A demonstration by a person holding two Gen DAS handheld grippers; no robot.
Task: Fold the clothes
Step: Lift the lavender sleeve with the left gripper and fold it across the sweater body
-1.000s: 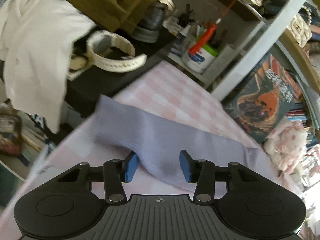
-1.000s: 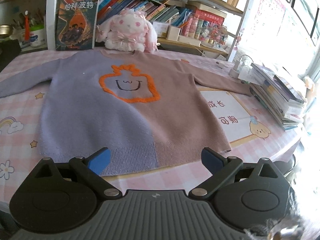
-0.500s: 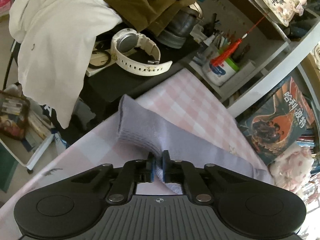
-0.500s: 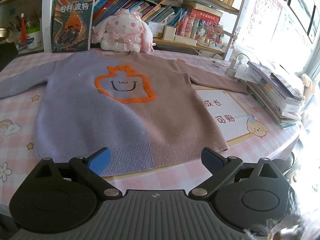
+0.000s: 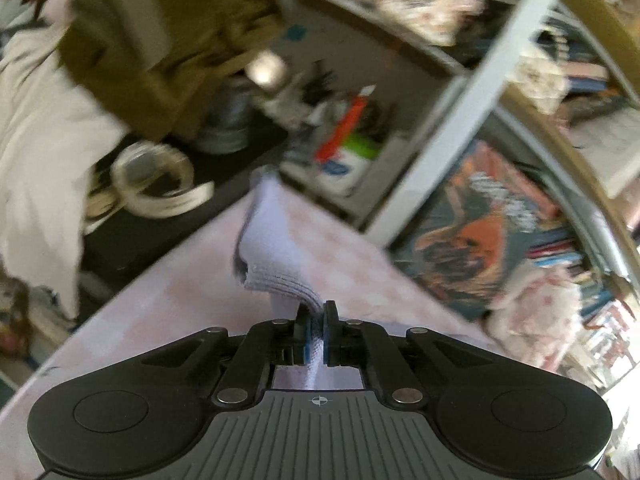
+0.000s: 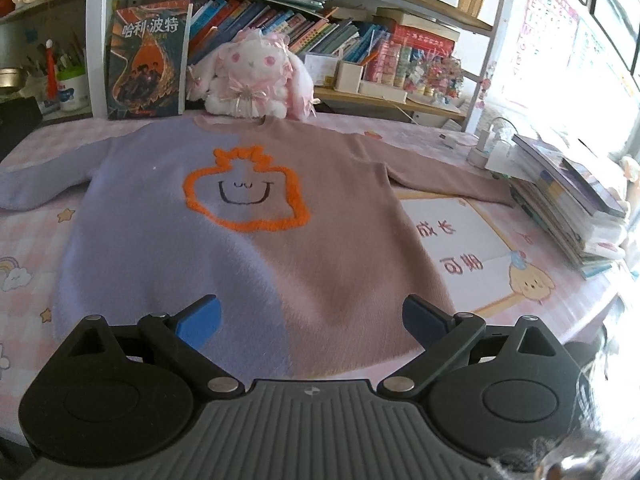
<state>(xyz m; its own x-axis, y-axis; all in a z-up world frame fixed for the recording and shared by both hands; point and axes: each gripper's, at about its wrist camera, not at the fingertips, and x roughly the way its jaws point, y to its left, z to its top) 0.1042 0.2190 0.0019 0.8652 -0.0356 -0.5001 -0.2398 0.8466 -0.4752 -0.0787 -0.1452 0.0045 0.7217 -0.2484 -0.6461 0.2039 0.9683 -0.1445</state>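
A sweater (image 6: pixel 248 240), lilac on its left half and dusty pink on its right, lies flat on the pink checked tablecloth (image 6: pixel 24 248) with an orange outlined smiling figure on its chest. My left gripper (image 5: pixel 317 320) is shut on the lilac sleeve (image 5: pixel 272 248), near its ribbed cuff, and holds it raised off the cloth; the cuff stands up ahead of the jaws. My right gripper (image 6: pixel 311 316) stands wide open just above the sweater's hem, nothing between its fingers. The pink sleeve (image 6: pixel 440 178) stretches out to the right.
A white plush rabbit (image 6: pixel 252 80) and a dark book (image 6: pixel 146 60) stand against the shelf behind the collar. A stack of books (image 6: pixel 572 200) sits at the table's right edge. A white watch (image 5: pixel 156 180) and draped clothes (image 5: pixel 40 140) lie beyond the table's left edge.
My left gripper closed on the lilac sleeve and lifted it, so the cuff now stands up off the cloth. The right gripper stayed open and drew closer over the hem.
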